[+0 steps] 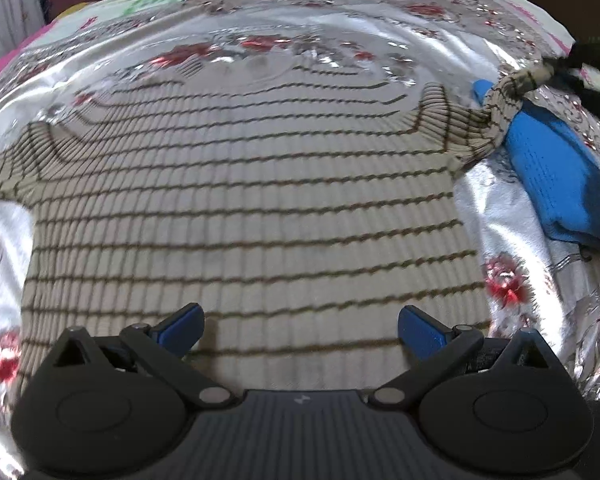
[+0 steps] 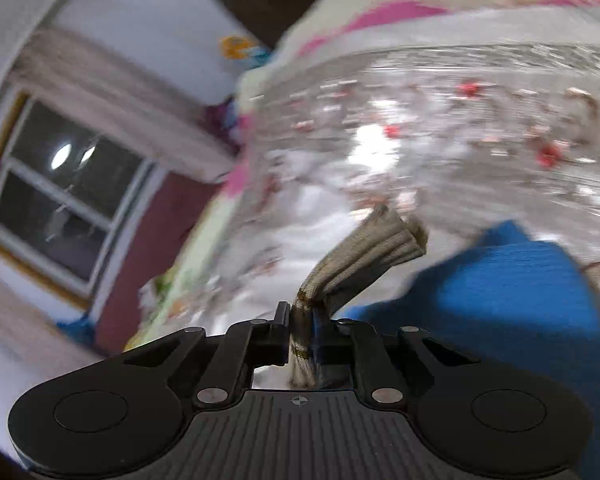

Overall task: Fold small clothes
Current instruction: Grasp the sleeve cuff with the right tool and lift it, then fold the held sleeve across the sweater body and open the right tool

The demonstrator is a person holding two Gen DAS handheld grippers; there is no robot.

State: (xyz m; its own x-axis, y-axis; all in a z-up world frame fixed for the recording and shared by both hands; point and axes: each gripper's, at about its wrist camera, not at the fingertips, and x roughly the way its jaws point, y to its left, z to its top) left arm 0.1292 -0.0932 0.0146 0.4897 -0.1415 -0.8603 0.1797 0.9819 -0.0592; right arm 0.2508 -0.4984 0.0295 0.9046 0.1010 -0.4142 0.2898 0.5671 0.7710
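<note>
Beige ribbed knit top with thin dark stripes [image 1: 236, 200] lies spread flat on the shiny silver floral cover [image 1: 512, 280]. Left gripper [image 1: 300, 330] hovers over its lower part, fingers wide apart. Right gripper [image 2: 300, 320] pinches the top's sleeve end [image 2: 364, 260], beside a folded blue cloth [image 2: 500, 288].

Glare on the shiny cover [image 1: 112, 76]; right wrist view seems motion-blurred.

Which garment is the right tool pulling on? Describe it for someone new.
On the shiny silver floral sheet lies a spread beige ribbed top with thin dark stripes. Its sleeve is pinched in the right tool; the neighbouring folded cloth is plain blue.
</note>
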